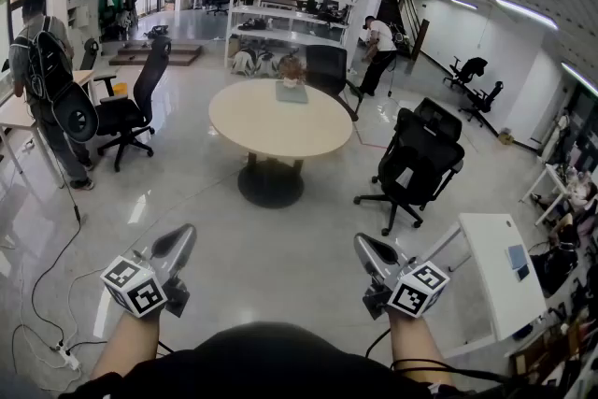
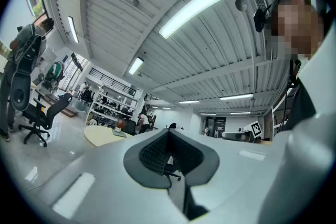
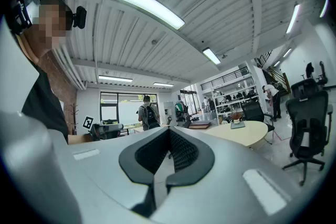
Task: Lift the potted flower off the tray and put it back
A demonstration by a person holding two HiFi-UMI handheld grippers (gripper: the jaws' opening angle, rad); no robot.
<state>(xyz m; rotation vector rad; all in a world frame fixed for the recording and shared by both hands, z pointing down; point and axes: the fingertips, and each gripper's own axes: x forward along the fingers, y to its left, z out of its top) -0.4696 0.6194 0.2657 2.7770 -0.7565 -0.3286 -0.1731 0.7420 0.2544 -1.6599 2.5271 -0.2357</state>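
Note:
The potted flower (image 1: 291,70) stands on a grey tray (image 1: 291,93) at the far side of a round beige table (image 1: 280,121), well ahead of me. Both grippers are held low and near my body, far short of the table. My left gripper (image 1: 182,241) and right gripper (image 1: 366,248) are shut with nothing in them. In the left gripper view the flower (image 2: 120,124) shows small at the left, beyond the shut left gripper (image 2: 169,132). The right gripper view has the flower (image 3: 237,117) at the right, past the shut right gripper (image 3: 169,131).
Black office chairs stand left of the table (image 1: 131,112), right of it (image 1: 416,163) and behind it (image 1: 327,68). A white desk (image 1: 500,280) is at my right. A person with a backpack (image 1: 42,79) stands at the left; cables (image 1: 47,294) lie on the floor.

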